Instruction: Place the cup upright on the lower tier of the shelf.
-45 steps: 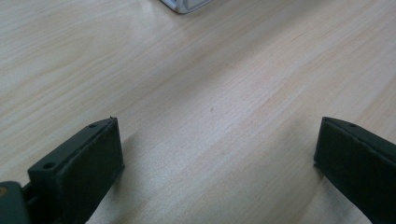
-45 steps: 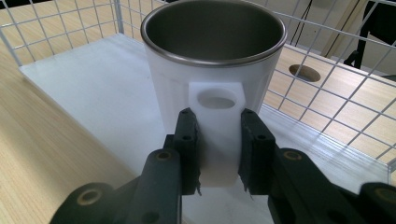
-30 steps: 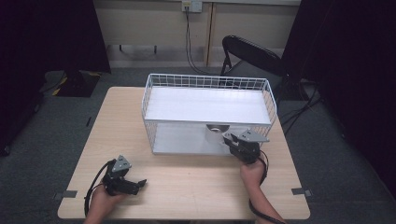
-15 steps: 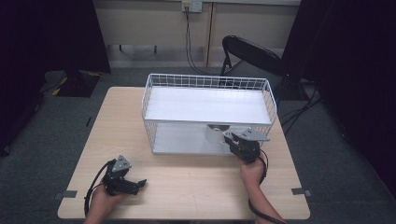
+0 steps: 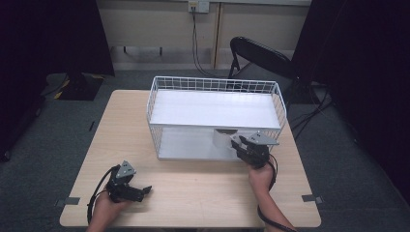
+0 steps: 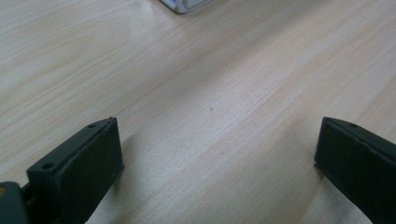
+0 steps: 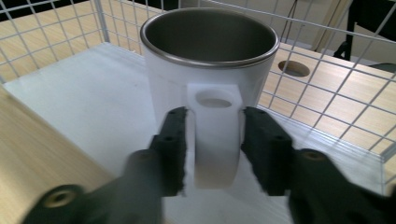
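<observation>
Nearest, at about 7 o'clock on the wooden table (image 5: 203, 193): left gripper (image 5: 126, 186) held low in a hand (image 5: 104, 210), cable looping off its back, jaws spread wide over bare wood with nothing between them, seen in the left gripper view as two black blocks well apart, a white corner of the rack's base (image 6: 184, 4) just showing at 12 o'clock. Farther in, at about 4 o'clock on the table: right hand (image 5: 261, 176) behind the right gripper (image 5: 241, 145), grey three-cornered plate on top, reaching into the open front of the white wire rack (image 5: 215, 118). In the right gripper view, jaws pinched on the blocky white handle (image 7: 215, 135) of a white mug (image 7: 205, 65), one pad against each side of the handle. Mug upright, metal-lined inside, dark and hollow, on the white lower shelf (image 7: 79, 102) of the rack, toward its right end, under the upper shelf; whether its base touches the shelf or hangs just above it, cannot tell. Wire mesh wall just behind and beside the mug. Beyond the rack at 12 to 1 o'clock, off the table: black folding chair (image 5: 261, 55) on grey carpet, cables trailing down from a wall socket (image 5: 198, 6), dark curtains at both sides.
</observation>
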